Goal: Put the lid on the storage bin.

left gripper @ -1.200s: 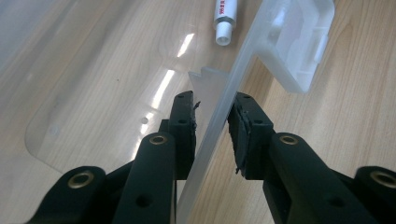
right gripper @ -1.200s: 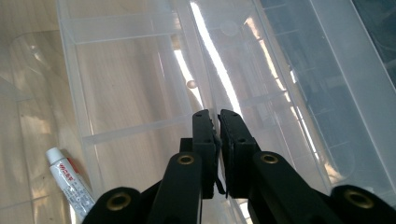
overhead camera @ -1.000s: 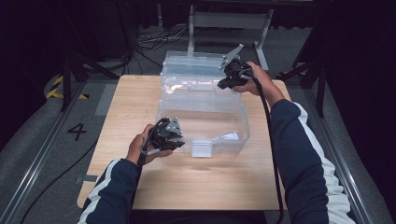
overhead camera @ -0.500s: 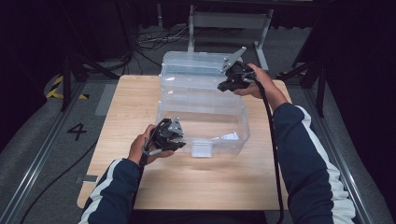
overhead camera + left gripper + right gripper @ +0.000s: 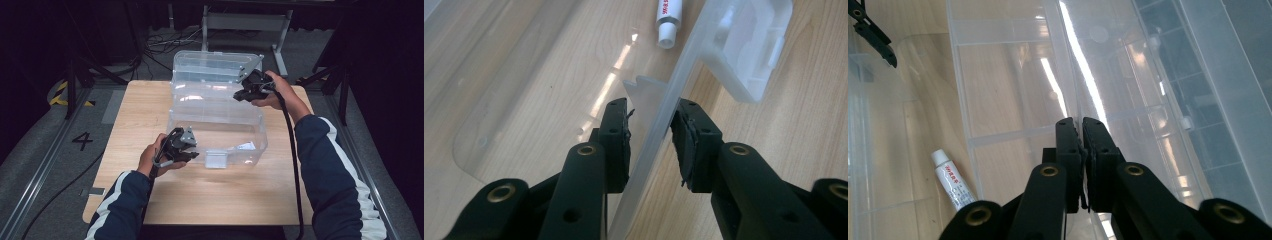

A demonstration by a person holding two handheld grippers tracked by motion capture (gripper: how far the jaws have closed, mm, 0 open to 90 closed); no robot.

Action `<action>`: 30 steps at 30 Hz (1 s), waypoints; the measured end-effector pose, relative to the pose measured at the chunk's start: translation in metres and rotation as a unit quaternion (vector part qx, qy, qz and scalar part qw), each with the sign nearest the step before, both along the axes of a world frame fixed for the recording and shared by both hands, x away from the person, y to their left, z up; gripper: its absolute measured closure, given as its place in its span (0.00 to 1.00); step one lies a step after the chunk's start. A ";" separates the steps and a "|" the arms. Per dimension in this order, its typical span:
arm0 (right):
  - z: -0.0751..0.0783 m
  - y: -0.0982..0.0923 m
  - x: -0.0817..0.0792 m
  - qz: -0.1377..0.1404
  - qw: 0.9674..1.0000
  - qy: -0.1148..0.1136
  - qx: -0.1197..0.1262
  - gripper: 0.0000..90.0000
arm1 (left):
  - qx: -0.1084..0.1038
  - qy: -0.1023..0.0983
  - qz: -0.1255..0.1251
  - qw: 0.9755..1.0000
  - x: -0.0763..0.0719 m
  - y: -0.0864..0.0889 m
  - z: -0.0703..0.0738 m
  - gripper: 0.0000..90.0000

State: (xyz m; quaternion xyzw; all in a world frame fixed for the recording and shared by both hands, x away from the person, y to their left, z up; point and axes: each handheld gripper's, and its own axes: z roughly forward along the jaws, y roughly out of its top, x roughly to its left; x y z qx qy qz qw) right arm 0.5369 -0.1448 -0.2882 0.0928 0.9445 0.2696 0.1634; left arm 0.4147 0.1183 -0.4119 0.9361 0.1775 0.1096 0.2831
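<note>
A clear plastic box (image 5: 177, 122) stands on the wooden table with its lid (image 5: 210, 65) folded back. A small white tube (image 5: 246, 146) with red print lies inside it (image 5: 953, 182) (image 5: 669, 20). My left gripper (image 5: 187, 150) (image 5: 651, 107) straddles the box's front wall, one jaw inside and one outside, with a gap between the pads and the wall. Over the box's back right my right gripper (image 5: 252, 90) (image 5: 1079, 122) is shut on a thin clear edge, by the look the rim of an insert tray (image 5: 1013, 80) with dividers.
A white latch (image 5: 216, 159) (image 5: 749, 50) sits on the box's front wall, to the right of my left gripper. Bare table (image 5: 225, 200) lies between the box and the person. Metal stands and cables sit on the floor behind the table.
My right gripper has shifted slightly toward the person, still shut on the clear edge. The left gripper has stayed at the front wall.
</note>
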 end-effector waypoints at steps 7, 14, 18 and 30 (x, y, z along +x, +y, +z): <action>0.000 0.001 -0.005 0.003 1.000 -0.007 -0.001 0.97 | 0.000 0.000 0.000 1.000 0.000 0.000 0.000 0.76; 0.000 -0.001 -0.012 0.004 1.000 -0.004 0.002 0.97 | 0.000 0.000 0.000 1.000 0.000 0.000 0.000 0.76; -0.001 -0.002 -0.018 0.003 1.000 -0.008 0.007 0.97 | -0.001 -0.001 0.000 1.000 0.000 0.000 0.000 0.76; -0.004 -0.004 -0.037 0.004 1.000 -0.017 0.020 0.97 | -0.001 -0.002 0.000 1.000 -0.001 0.000 -0.001 0.75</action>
